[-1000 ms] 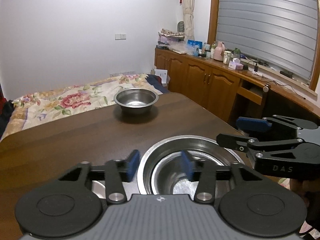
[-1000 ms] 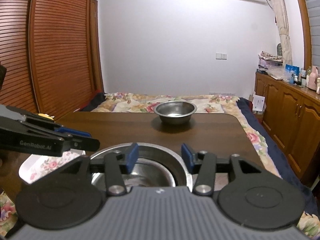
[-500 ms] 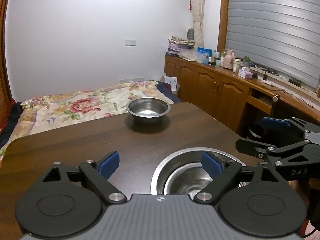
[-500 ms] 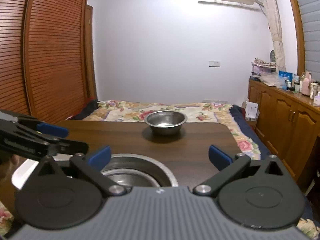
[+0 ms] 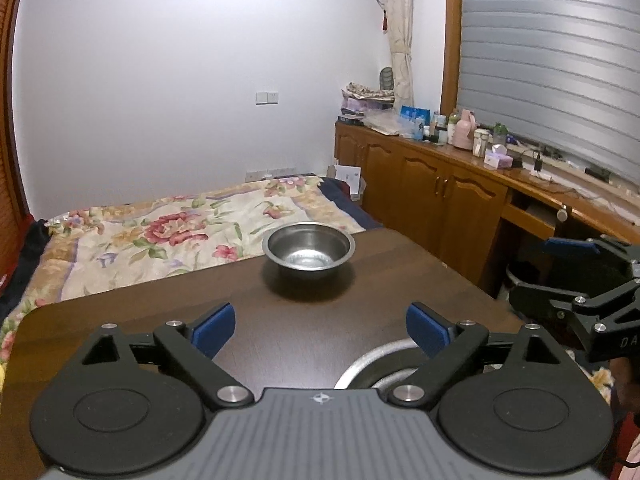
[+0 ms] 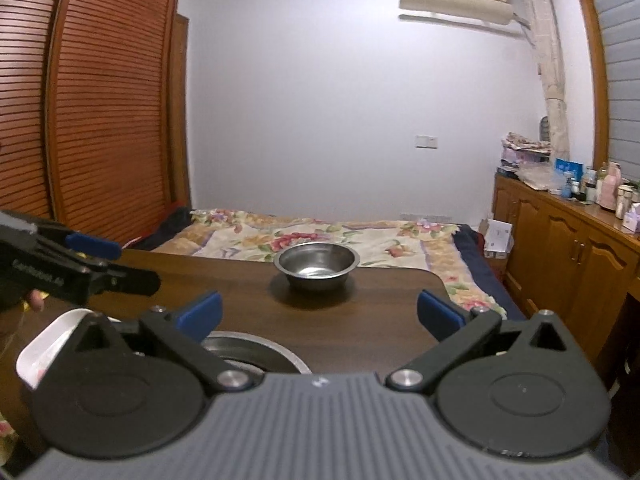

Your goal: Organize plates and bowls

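A small steel bowl (image 5: 309, 250) (image 6: 317, 263) stands alone at the far end of the dark wooden table (image 5: 160, 320). A larger steel bowl (image 5: 380, 360) (image 6: 256, 350) sits close below both grippers, mostly hidden by their bodies. My left gripper (image 5: 320, 330) hangs above the table with its jaws opening and nothing between them. My right gripper (image 6: 319, 314) is open wide and empty, just right of the large bowl. Each gripper shows in the other's view: the right gripper (image 5: 548, 274) and the left gripper (image 6: 116, 264). A white flowered plate (image 6: 44, 344) lies at the near left.
A bed with a flowered cover (image 5: 180, 232) runs beyond the table's far edge. Wooden cabinets (image 5: 440, 192) with bottles and boxes on top line the right wall. Slatted wooden doors (image 6: 100, 120) stand on the left.
Both grippers have gone from half closed over the large bowl's rim to wide open. They have lifted and drawn back, so the large bowl now shows lower in both views.
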### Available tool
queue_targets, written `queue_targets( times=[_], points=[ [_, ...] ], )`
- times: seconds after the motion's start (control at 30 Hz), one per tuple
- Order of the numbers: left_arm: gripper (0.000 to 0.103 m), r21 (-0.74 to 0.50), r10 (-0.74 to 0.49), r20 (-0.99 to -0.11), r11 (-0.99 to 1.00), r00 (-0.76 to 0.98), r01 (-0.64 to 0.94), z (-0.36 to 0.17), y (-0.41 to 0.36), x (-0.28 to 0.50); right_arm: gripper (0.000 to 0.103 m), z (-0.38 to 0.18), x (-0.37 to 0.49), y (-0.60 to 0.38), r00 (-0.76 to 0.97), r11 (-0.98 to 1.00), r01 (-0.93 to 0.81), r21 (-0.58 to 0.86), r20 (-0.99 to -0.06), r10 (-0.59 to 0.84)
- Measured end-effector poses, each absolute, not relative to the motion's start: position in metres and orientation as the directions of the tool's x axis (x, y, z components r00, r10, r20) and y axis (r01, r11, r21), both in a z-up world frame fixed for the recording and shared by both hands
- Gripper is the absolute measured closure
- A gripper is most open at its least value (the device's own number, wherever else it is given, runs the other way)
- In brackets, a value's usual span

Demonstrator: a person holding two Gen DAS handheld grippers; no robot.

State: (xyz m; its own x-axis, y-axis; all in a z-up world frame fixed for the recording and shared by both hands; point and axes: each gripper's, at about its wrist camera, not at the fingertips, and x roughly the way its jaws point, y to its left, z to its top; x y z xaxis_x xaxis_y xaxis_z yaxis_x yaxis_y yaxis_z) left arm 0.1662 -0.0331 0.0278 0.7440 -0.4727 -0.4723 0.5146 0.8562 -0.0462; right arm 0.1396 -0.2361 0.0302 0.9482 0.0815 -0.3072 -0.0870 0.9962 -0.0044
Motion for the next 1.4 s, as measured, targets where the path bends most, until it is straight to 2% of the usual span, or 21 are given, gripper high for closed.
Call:
queue_targets(
  times=[0.33, 0.5, 0.63, 0.7, 0.73, 0.77, 0.83, 1.07, 1.4],
  points=[
    [0.008, -0.073, -0.431, -0.51, 0.884, 0.745, 0.462, 0.023, -0.046, 0.234, 0.0, 0.033, 0.187, -0.265, 0.939, 0.997, -0.075, 0.022, -0.334, 0.078],
    [0.008, -0.076, -0.405, -0.538, 0.897, 0.739, 0.436, 0.015, -0.055, 0.262, 0.0, 0.023, 0.226, -0.279, 0.929, 0.994, -0.079, 0.079, -0.357, 0.102],
    [0.009, -0.064, -0.385, -0.563, 0.902, 0.731, 0.426, 0.008, -0.063, 0.284, 0.001, 0.011, 0.251, -0.289, 0.919, 0.978, -0.126, 0.163, -0.353, 0.177],
    [0.01, -0.06, -0.381, -0.569, 0.903, 0.728, 0.426, 0.006, -0.067, 0.294, 0.003, 0.003, 0.265, -0.296, 0.907, 0.962, -0.146, 0.229, -0.356, 0.222],
    [0.01, -0.058, -0.378, -0.572, 0.904, 0.728, 0.424, 0.004, -0.069, 0.299, 0.012, 0.001, 0.271, -0.298, 0.904, 0.959, -0.147, 0.244, -0.36, 0.23],
    [0.011, -0.057, -0.376, -0.574, 0.905, 0.728, 0.422, 0.002, -0.07, 0.305, 0.016, -0.003, 0.279, -0.298, 0.9, 0.957, -0.145, 0.252, -0.367, 0.233],
    [0.013, -0.06, -0.374, -0.58, 0.906, 0.724, 0.42, 0.0, -0.075, 0.316, 0.016, -0.009, 0.293, -0.297, 0.894, 0.957, -0.14, 0.253, -0.383, 0.232],
    [0.019, -0.076, -0.372, -0.602, 0.907, 0.706, 0.413, -0.016, -0.089, 0.343, 0.03, -0.031, 0.339, -0.292, 0.866, 0.956, -0.114, 0.271, -0.444, 0.23],
    [0.031, -0.113, -0.378, -0.644, 0.907, 0.665, 0.407, -0.037, -0.1, 0.37, 0.035, -0.037, 0.352, -0.279, 0.839, 0.954, -0.159, 0.253, -0.475, 0.266]
  ],
)
